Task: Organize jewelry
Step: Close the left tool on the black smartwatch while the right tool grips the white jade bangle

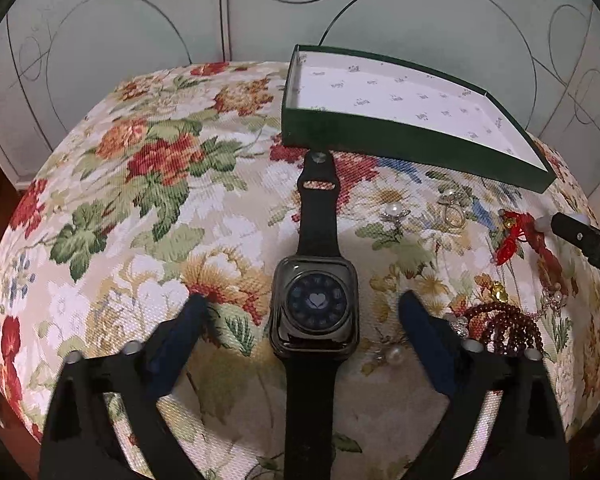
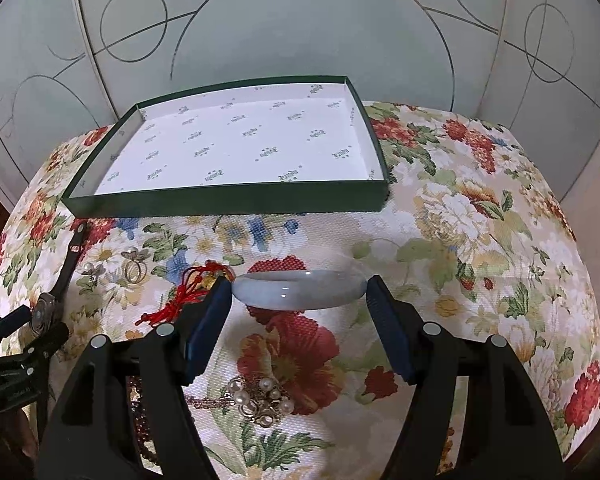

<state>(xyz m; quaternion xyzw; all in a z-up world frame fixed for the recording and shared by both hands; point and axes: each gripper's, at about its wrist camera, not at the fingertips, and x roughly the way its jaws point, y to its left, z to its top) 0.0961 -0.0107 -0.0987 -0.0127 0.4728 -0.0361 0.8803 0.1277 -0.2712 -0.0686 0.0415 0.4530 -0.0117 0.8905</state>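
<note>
A black smartwatch (image 1: 315,312) lies flat on the floral cloth, its strap running away from me. My left gripper (image 1: 305,308) is open with a finger on each side of the watch case, not touching it. A pale jade bangle (image 2: 299,289) lies on the cloth between the tips of my open right gripper (image 2: 298,296); the left finger is at or very near its rim. A shallow green box (image 2: 228,200) with white printed lining stands empty behind both. The watch also shows in the right wrist view (image 2: 46,310).
Loose pieces lie between the grippers: a red knotted tassel (image 2: 188,294), a ring (image 2: 134,270), pearl earrings (image 1: 396,212), a pearl brooch on a chain (image 2: 260,400), and dark red beads (image 1: 504,328). A pale patterned wall (image 2: 300,20) stands behind the table.
</note>
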